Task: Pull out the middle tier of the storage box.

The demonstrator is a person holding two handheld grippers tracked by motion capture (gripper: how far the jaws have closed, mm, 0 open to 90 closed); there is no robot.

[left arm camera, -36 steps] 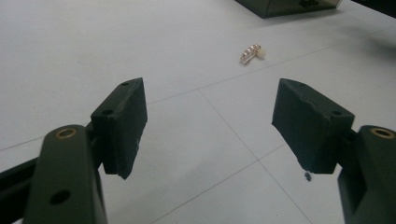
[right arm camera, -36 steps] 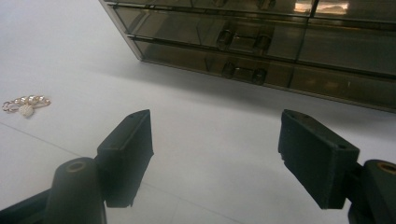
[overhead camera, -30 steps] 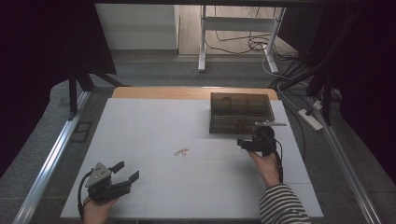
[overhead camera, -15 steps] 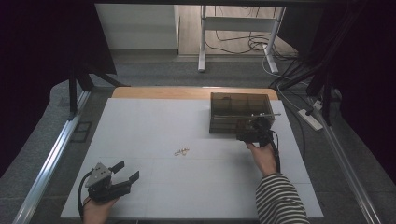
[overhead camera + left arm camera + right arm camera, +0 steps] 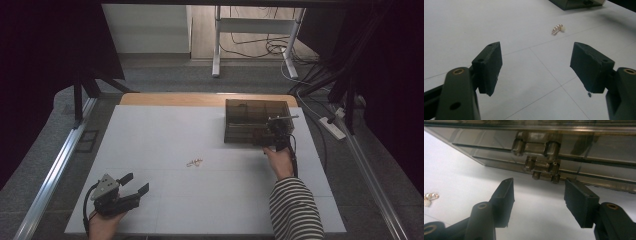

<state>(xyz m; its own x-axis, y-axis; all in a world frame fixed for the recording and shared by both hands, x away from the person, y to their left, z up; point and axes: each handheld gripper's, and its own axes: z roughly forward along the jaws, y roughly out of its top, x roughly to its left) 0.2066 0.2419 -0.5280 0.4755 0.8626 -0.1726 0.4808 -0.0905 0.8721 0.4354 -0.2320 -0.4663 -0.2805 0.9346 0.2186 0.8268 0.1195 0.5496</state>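
A dark, smoke-tinted translucent box [image 5: 252, 122] sits on the white worktop [image 5: 165, 200] toward its far right; inner dividers show faintly through the top, but its contents cannot be made out. In the right gripper view the box's front wall [image 5: 574, 150] carries a moulded latch [image 5: 540, 162] at mid-height, lying flat against the wall.

Right gripper [image 5: 276, 137]: fingers [image 5: 504, 200] apart with a moderate gap; they have just been closing in. Nothing lies between them; bare worktop shows in the gap. The tips sit just short of the box front, lined up with the latch, not touching it.

Left gripper [image 5: 131, 186]: fingers [image 5: 490, 66] spread wide, holding nothing, bare worktop between them.

A small gold-coloured trinket [image 5: 194, 162] lies loose near the middle of the worktop, well apart from both grippers and from the box; in the left gripper view it [image 5: 557, 28] lies ahead of the fingers.

Pose: the right hand [image 5: 279, 161], in a striped sleeve [image 5: 295, 207], reaches forward with the gripper pointing at the box's near side, low over the worktop. The left hand [image 5: 102, 225] sits at the near left edge, its gripper angled toward the centre.
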